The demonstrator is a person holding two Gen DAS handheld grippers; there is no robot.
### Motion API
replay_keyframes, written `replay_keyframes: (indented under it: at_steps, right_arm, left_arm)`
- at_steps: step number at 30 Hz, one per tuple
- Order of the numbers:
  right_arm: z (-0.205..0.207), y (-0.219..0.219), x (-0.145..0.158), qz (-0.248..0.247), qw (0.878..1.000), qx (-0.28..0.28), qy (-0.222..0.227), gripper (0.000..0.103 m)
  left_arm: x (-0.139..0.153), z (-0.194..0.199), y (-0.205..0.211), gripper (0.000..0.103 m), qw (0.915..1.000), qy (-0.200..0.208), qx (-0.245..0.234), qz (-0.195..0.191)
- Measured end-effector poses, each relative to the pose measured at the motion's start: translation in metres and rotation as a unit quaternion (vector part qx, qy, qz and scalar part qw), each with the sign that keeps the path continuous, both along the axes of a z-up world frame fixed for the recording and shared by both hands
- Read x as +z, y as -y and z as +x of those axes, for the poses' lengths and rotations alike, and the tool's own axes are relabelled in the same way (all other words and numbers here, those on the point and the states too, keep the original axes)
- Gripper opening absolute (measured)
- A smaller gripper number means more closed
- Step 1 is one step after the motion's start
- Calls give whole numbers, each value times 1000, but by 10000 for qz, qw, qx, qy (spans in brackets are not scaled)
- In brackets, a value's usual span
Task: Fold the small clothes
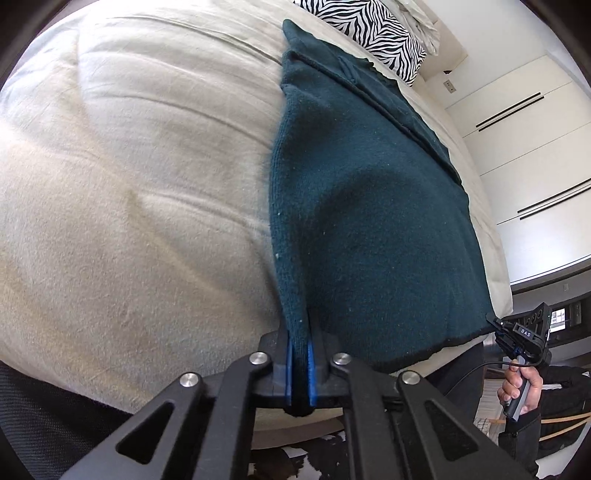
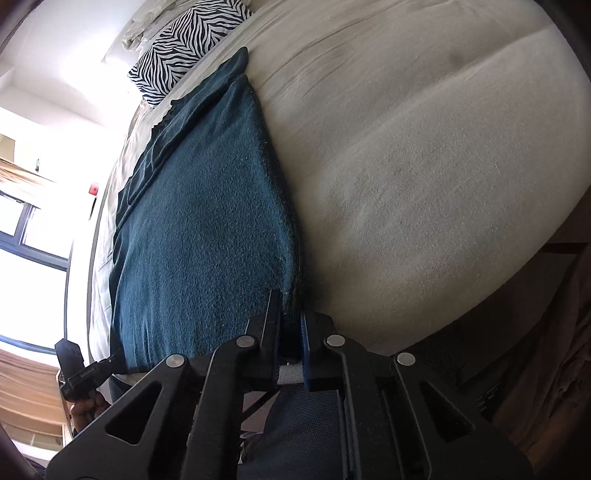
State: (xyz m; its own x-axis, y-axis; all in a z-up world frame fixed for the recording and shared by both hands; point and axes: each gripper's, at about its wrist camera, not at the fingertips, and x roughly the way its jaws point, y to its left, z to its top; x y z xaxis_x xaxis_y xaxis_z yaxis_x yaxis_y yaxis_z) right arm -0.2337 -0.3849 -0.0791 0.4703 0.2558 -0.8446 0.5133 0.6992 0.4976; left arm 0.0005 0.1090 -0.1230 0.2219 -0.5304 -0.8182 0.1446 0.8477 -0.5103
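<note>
Across the cream bed (image 1: 129, 184), both grippers' fingers pinch near corners of the teal sweater (image 1: 369, 221): left gripper (image 1: 300, 354), right gripper (image 2: 291, 332).

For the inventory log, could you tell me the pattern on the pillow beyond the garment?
Black-and-white zebra stripes on the pillow, clearest in the left wrist view.

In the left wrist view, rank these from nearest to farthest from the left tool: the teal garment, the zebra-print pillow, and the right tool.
1. teal garment: its near corner is clamped in the left tool.
2. right tool: lower right, at the garment's other near corner.
3. zebra-print pillow: top of the view, at the far end of the bed.
</note>
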Motion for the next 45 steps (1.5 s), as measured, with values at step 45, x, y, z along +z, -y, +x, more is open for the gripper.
replay_keyframes:
  at_steps: [45]
  right_arm:
    - [375,94,43,246,9811,-1068,1595,6]
  left_arm:
    - [46,331,25,7,9572,203,1541,-2440]
